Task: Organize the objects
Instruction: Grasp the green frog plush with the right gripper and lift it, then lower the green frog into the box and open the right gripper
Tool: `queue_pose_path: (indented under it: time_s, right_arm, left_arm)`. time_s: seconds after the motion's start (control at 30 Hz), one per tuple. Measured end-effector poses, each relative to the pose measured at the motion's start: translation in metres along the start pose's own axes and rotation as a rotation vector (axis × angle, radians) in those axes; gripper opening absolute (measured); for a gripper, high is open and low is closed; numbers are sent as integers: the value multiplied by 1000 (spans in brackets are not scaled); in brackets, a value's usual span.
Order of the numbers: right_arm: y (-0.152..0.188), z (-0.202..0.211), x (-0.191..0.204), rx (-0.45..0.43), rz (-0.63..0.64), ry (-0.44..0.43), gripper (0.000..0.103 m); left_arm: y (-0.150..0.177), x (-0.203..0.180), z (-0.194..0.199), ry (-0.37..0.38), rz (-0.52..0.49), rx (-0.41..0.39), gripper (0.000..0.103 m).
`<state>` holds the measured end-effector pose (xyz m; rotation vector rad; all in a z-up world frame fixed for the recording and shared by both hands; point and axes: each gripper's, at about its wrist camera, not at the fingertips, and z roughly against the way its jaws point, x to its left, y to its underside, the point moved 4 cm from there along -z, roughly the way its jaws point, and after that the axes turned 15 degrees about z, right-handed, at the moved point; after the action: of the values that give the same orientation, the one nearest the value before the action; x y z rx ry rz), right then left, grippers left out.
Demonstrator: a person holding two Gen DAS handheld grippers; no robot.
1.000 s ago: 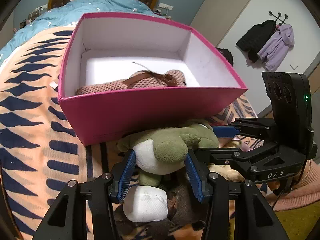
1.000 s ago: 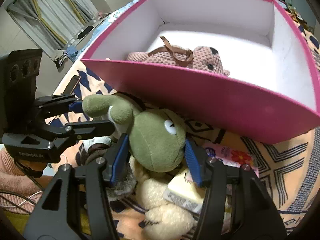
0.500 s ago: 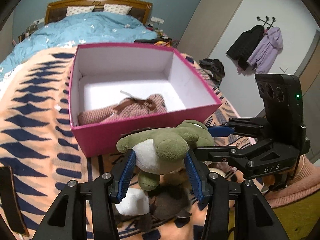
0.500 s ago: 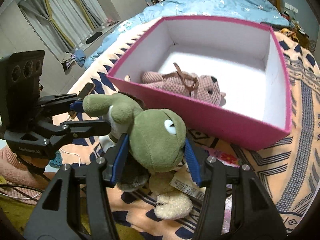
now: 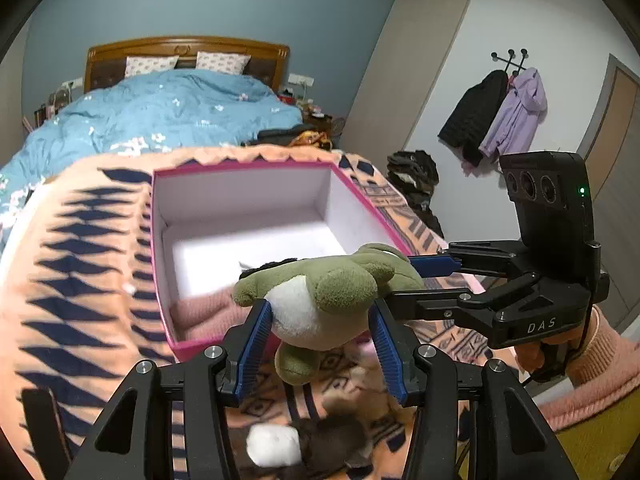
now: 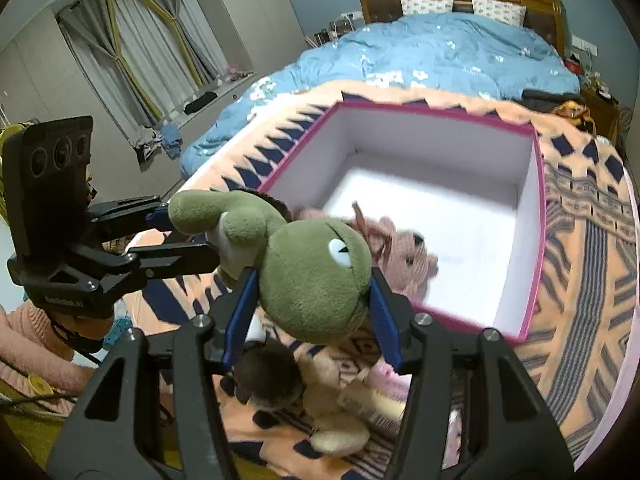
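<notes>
change: we've raised the green plush frog (image 5: 320,300) off the blanket (image 5: 80,280) – it was down against the pink box (image 5: 360,204) wall, now it hangs above the near rim.
meaning: we judge the lift done, the carry over the box next.
left tongs (image 5: 320,338): clamped on the frog's white belly.
right tongs (image 6: 308,308): clamped on its head.
box: holds one pink knitted bear (image 6: 404,256) – the rest is bare.
left out: other plush toys (image 6: 320,400) on the blanket below.

Bed (image 5: 72,280) — pink box (image 5: 276,184), plush toys (image 6: 340,420).
</notes>
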<state>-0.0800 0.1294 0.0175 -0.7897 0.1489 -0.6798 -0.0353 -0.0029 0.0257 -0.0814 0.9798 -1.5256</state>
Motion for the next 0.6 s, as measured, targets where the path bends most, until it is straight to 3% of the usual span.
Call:
queue_pose_path:
  time_s: [0.3, 0.6]
  right_arm:
    - [-39, -6, -25, -60, 14, 16, 56]
    - [-64, -38, -53, -48, 23, 20, 56]
  left_arm:
    - [-38, 8, -12, -47, -14, -45, 50]
    - [-69, 34, -42, -120, -2, -46, 50]
